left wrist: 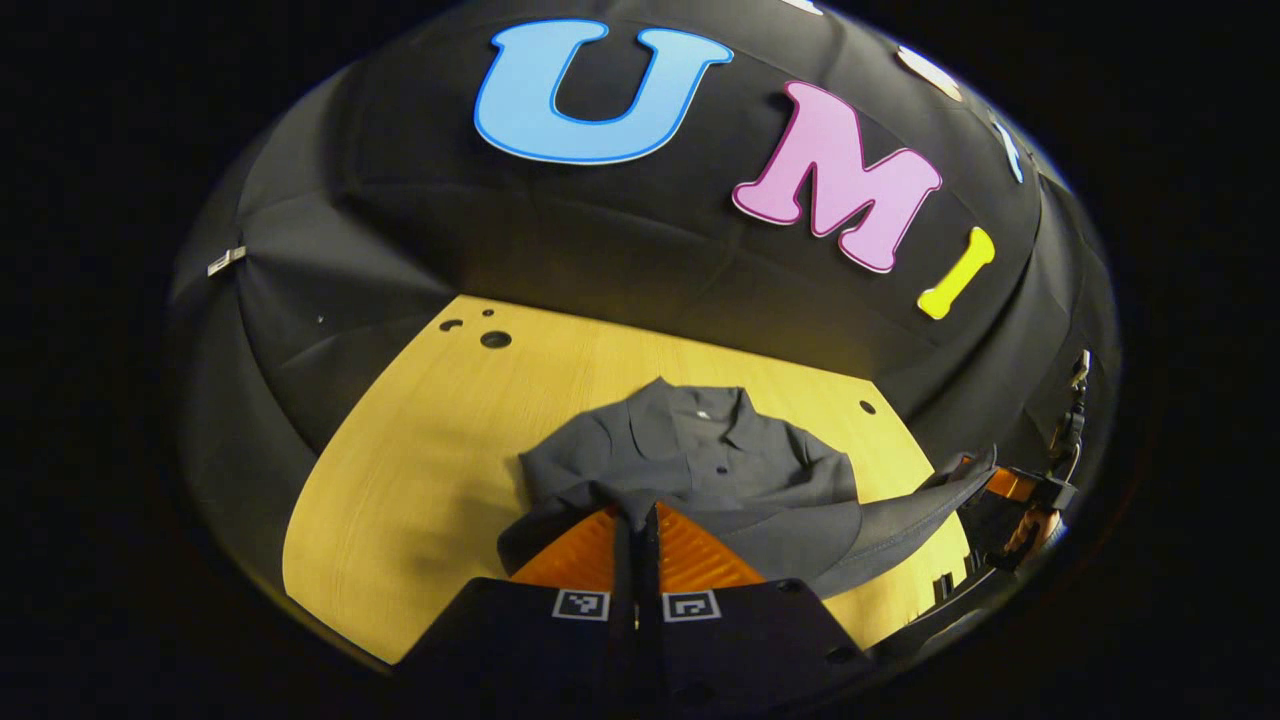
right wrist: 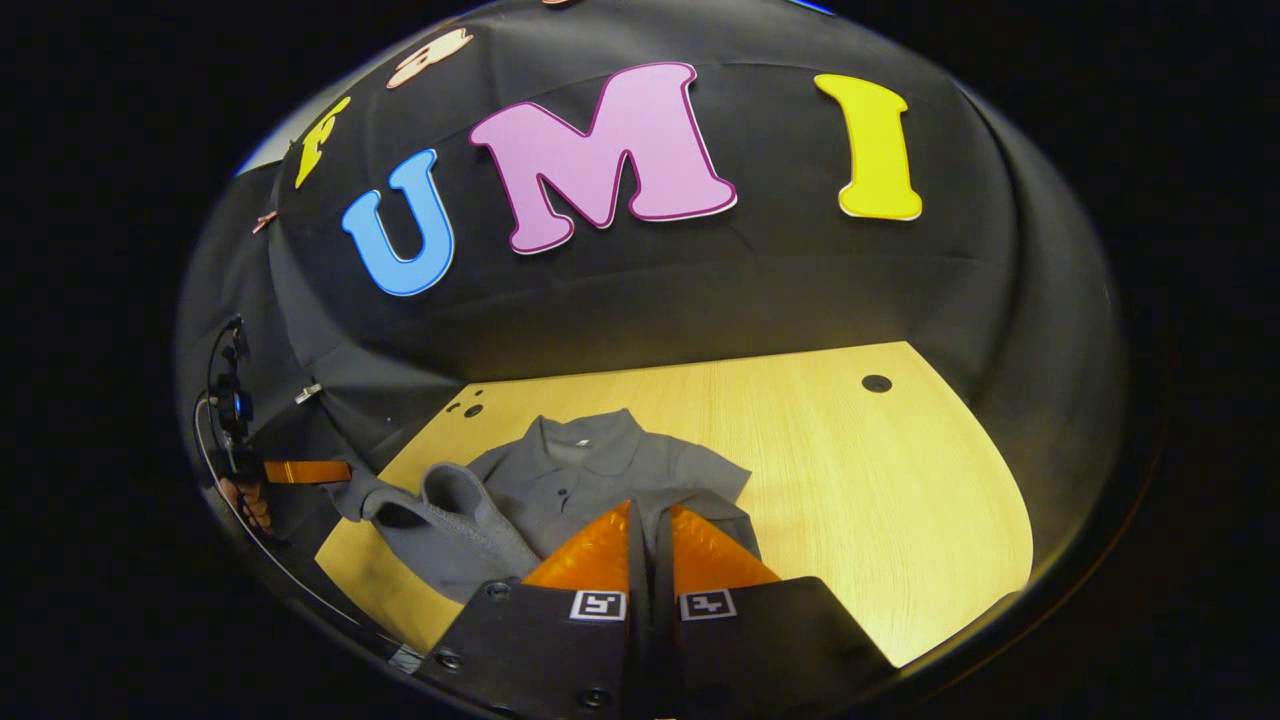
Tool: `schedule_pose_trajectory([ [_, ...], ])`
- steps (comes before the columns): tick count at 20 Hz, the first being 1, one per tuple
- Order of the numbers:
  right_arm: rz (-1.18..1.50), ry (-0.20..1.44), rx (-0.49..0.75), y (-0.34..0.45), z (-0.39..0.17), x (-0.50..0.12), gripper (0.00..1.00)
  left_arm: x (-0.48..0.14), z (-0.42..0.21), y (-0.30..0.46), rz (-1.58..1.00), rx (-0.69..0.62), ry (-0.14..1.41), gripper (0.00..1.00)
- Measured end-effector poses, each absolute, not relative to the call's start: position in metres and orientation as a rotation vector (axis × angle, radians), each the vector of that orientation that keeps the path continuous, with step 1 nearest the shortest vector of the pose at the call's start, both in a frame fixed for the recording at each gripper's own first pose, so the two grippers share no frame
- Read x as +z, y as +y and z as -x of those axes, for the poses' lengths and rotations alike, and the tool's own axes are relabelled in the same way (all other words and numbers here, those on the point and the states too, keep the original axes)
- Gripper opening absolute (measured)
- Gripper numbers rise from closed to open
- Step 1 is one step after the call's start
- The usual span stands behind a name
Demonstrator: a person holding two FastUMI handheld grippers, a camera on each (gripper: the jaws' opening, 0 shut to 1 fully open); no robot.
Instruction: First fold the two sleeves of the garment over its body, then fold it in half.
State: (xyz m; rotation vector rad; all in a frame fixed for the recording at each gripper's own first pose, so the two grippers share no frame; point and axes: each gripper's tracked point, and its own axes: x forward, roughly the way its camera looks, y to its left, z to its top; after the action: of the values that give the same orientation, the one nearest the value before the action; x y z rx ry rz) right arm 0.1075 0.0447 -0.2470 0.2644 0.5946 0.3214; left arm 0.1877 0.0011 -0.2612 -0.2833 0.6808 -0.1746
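Observation:
A dark grey polo shirt (left wrist: pixel 720 460) lies collar-away on the yellow wooden table (left wrist: pixel 420 470). In the left gripper view my left gripper (left wrist: pixel 640 515) is shut, with the near edge of the shirt bunched over its fingertips. From there the hem stretches right, lifted off the table, to my right gripper (left wrist: pixel 985 480). In the right gripper view my right gripper (right wrist: pixel 650 520) is shut on the shirt (right wrist: pixel 590 470) at its near edge. The hem sags in a loop toward the left gripper (right wrist: pixel 300 471) at far left. The sleeves lie close against the body.
Bare wood of the table (right wrist: pixel 880 480) stretches to the right of the shirt, with a round hole (right wrist: pixel 877 383) near the back edge. More holes (left wrist: pixel 495 339) sit at the far left corner. A hand (right wrist: pixel 245 500) holds the left gripper. Black cloth walls close in behind.

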Motion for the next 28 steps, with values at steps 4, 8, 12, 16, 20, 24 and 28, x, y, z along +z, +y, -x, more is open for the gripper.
schedule_pose_trajectory([
  [4,-0.262,0.582,0.297,0.041,-0.138,-0.255,0.05,-0.265,-0.231,0.008,0.255,-0.164,0.643,0.05],
  [8,-0.264,0.576,0.28,0.044,-0.165,-0.27,0.05,-0.274,-0.268,0.008,0.247,-0.157,0.625,0.05],
  [12,-0.261,0.579,0.262,0.049,-0.198,-0.293,0.05,-0.295,-0.301,0.007,0.236,-0.146,0.625,0.09],
  [16,-0.267,0.597,0.252,0.054,-0.23,-0.322,0.05,-0.321,-0.329,0.01,0.24,-0.123,0.637,0.05],
  [20,-0.278,0.621,0.242,0.061,-0.258,-0.352,0.05,-0.357,-0.352,0.013,0.227,-0.099,0.664,0.05],
  [24,-0.277,0.671,0.233,0.071,-0.28,-0.389,0.05,-0.394,-0.365,0.017,0.223,-0.071,0.71,0.05],
  [28,-0.244,0.715,0.227,0.076,-0.289,-0.418,0.05,-0.422,-0.376,0.018,0.2,-0.058,0.743,0.05],
])
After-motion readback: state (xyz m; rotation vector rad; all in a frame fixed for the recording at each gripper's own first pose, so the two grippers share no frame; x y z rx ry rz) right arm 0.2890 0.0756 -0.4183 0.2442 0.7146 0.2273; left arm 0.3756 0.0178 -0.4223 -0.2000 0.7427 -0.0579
